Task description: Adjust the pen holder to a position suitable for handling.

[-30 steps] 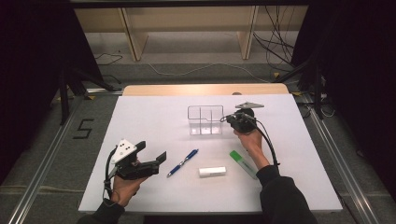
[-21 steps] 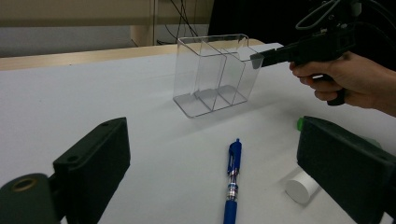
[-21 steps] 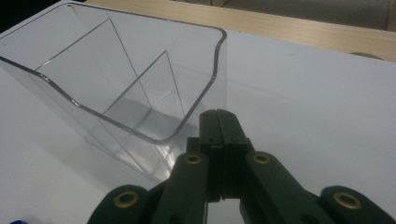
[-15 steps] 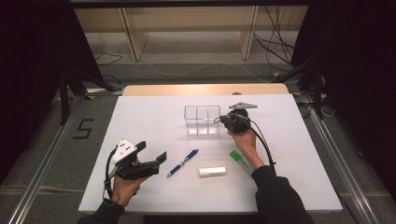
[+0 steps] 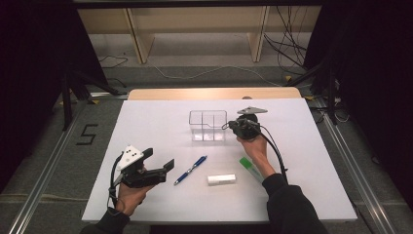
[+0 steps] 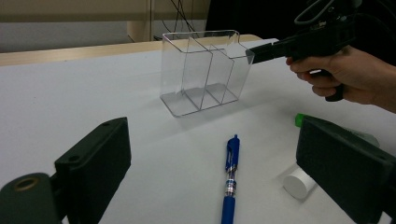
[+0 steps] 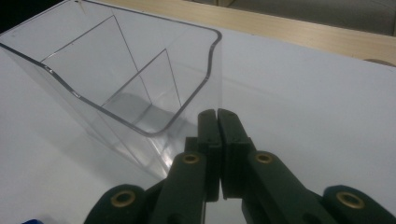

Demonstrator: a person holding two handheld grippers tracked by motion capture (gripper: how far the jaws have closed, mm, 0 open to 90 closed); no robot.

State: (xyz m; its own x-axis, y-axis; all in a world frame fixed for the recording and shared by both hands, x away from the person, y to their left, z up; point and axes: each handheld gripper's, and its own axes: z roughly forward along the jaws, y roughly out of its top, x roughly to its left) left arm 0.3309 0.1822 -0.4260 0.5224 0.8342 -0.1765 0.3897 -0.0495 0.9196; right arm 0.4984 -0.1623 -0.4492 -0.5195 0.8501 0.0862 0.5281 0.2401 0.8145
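Right gripper (image 7: 217,116) pressed closed, empty, beside clear organizer (image 7: 116,88); left gripper (image 6: 210,186) wide apart, framing pen (image 6: 230,179).

Quick count of what's on the white table (image 5: 156,126): one clear plastic organizer box (image 5: 208,125), split into three compartments as far as I can tell. One blue click pen (image 5: 190,170). One white cylinder-shaped stick (image 5: 221,179). One green-capped marker (image 5: 249,167), partly under the person's forearm. And two black two-jaw grippers, left one (image 5: 168,164) and right one (image 5: 228,126).
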